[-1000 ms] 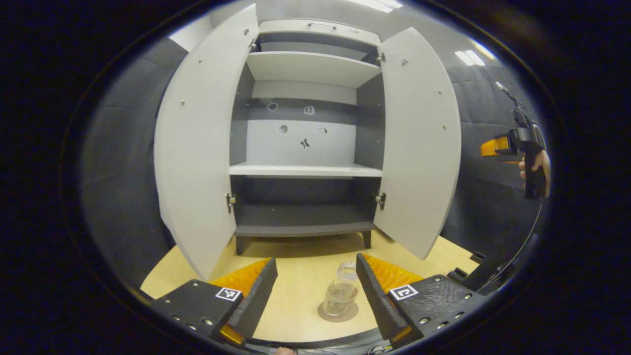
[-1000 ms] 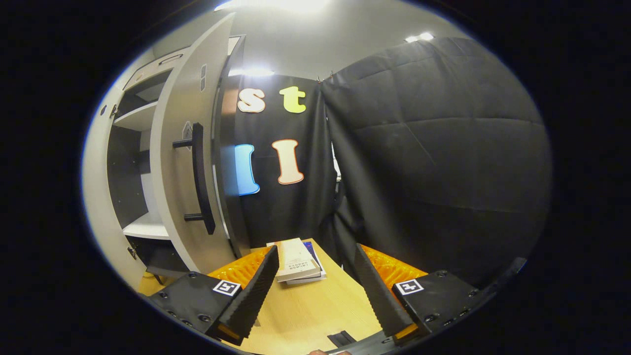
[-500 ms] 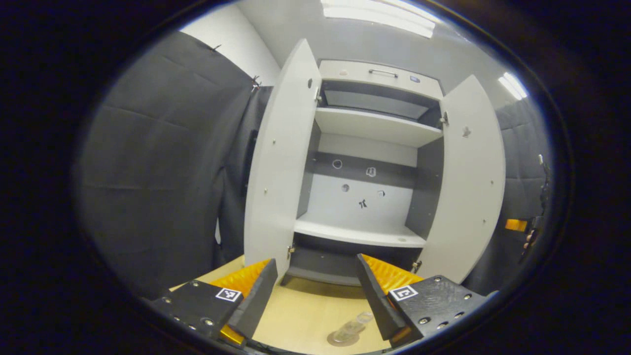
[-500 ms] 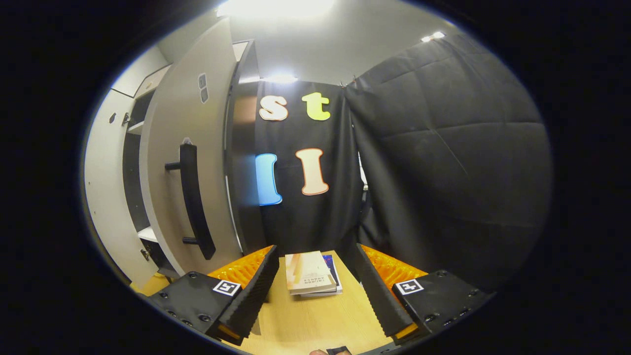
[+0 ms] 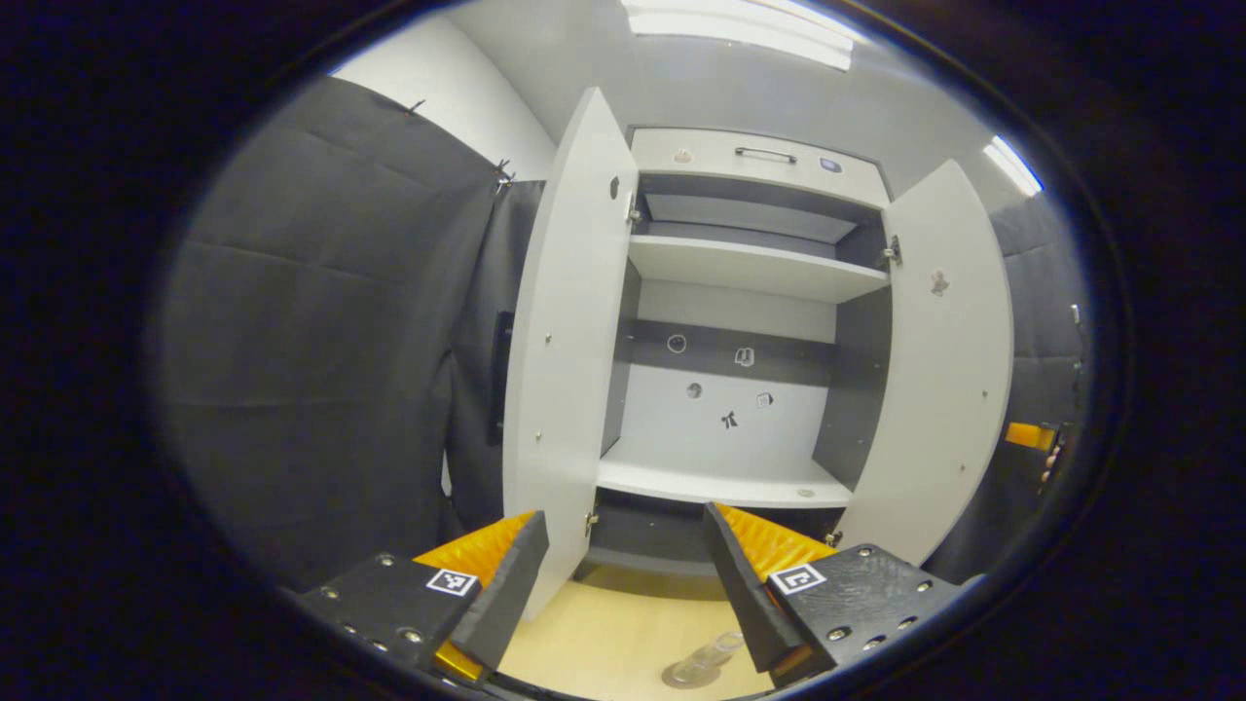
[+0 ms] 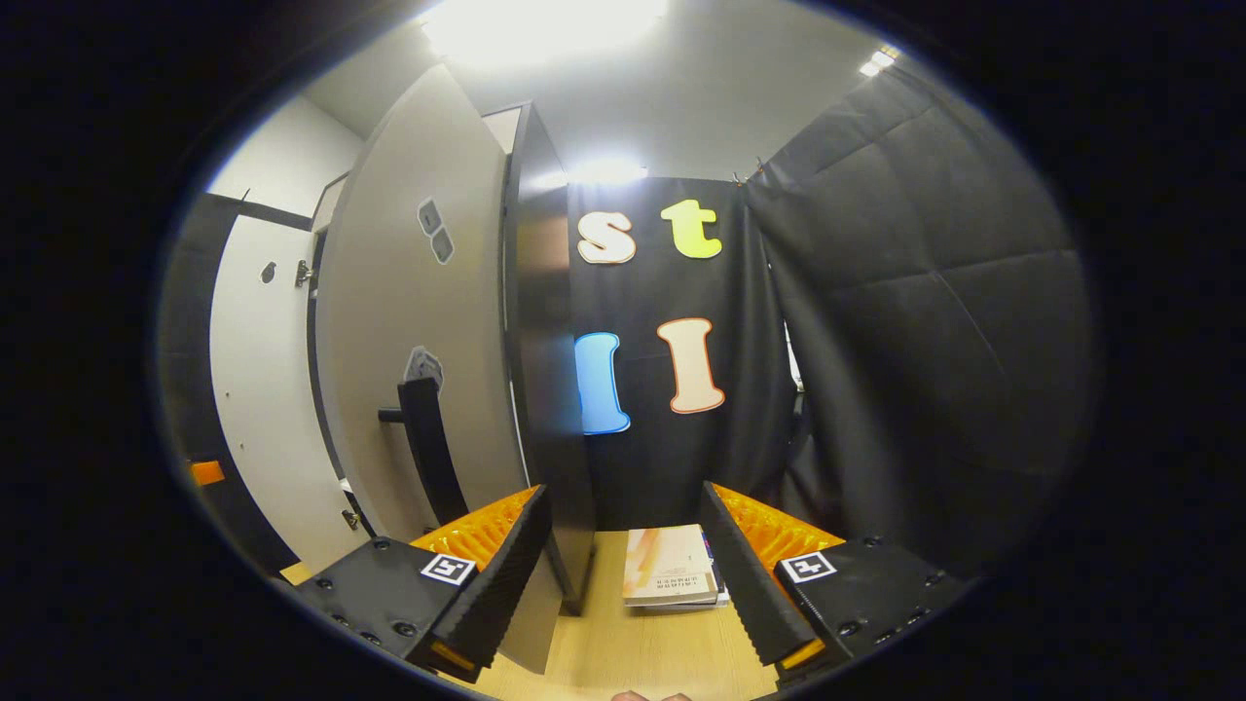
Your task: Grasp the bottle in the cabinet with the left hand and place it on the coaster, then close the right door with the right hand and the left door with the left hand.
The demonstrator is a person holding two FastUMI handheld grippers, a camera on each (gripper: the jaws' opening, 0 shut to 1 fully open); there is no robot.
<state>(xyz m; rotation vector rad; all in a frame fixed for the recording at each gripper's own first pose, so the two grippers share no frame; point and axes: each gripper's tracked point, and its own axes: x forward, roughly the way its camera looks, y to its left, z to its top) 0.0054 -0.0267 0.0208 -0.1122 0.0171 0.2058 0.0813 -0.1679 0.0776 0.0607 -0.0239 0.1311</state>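
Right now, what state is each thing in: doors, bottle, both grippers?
Left door: open.
Right door: open.
Bottle: standing on the coaster, released.
Left gripper: open, empty.
Right gripper: open, empty, by the right door's handle.

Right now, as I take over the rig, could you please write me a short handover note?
Left gripper: open, holding nothing, raised in front of the open cabinet.
Right gripper: open, holding nothing, close to the outer face of the grey right door, beside its black bar handle.
The clear plastic bottle stands on the round brown coaster on the light wooden table: that step is done.
The right door and the grey left door are both wide open.
Left to do: push the right door shut with the right gripper, then the left door with the left.
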